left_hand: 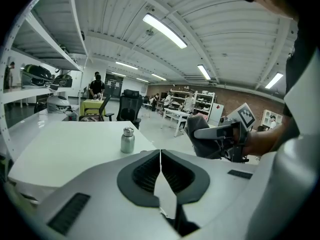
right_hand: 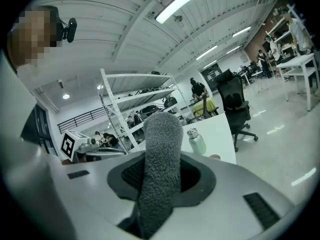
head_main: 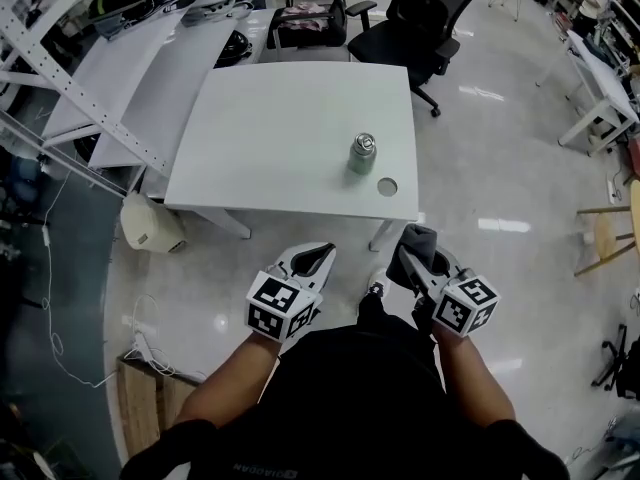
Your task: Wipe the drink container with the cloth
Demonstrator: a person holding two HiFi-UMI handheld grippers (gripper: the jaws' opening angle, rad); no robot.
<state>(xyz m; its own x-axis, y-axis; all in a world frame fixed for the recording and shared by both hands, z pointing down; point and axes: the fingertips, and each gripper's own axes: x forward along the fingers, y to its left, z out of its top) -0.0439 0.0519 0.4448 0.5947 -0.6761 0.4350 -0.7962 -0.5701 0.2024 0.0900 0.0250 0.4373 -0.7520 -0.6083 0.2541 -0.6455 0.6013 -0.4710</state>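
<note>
Figure: approach to the wipe, both grippers held short of the table. The metal flask stands upright right of centre on the table, near its lower edge in the head view, well apart from both grippers. My left gripper has its jaws pressed together on nothing. My right gripper pinches a grey terry cloth, which stands up in a thick fold between the jaws. I judge the flask rigid, smooth-walled and likely slippery, and tall and narrow enough to tip under a sideways rub. The left jaws would best be opened and set across its mid-body, below the cap. The soft cloth should mould to the curve with light pressure.
</note>
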